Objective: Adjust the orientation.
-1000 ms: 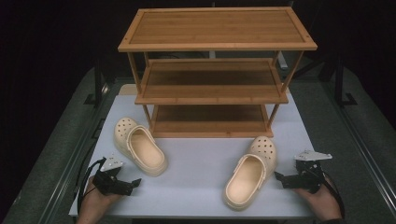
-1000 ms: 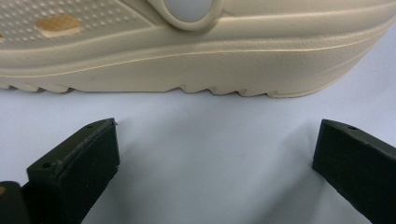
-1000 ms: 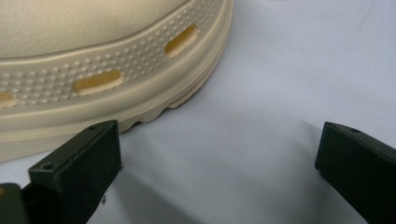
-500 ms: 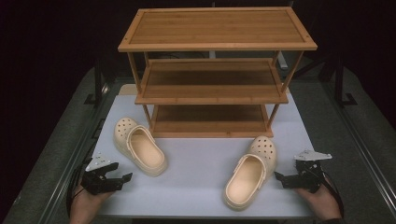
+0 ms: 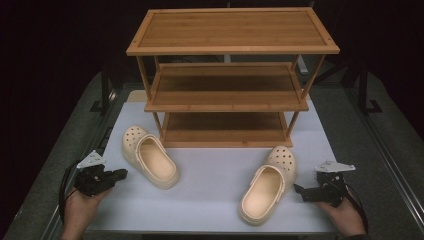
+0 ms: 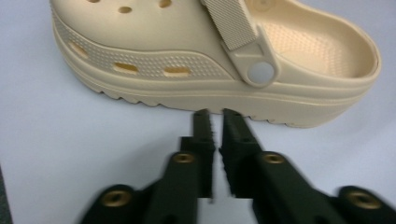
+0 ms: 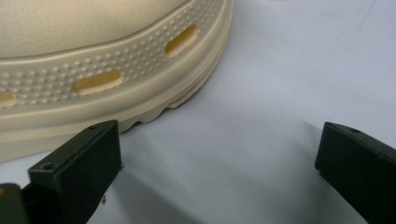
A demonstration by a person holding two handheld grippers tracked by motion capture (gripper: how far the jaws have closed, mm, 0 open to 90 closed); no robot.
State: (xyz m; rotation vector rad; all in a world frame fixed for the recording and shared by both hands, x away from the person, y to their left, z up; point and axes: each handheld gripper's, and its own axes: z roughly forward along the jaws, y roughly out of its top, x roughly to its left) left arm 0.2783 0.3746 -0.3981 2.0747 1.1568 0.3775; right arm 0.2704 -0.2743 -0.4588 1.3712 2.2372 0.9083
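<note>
Left gripper [image 5: 120, 174] fingers just closing, nothing between; right gripper [image 5: 298, 190] apparently wide.

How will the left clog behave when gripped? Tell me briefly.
The left clog looks like moulded foam, so probably light and slightly squashy. Its ridged sole and dimpled side should resist slipping. Its flat, wide sole makes tipping or rolling unlikely.

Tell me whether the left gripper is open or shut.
Shut. The left gripper has its jaws nearly together, having just been closing with nothing between them, pointing at the left clog.
</note>
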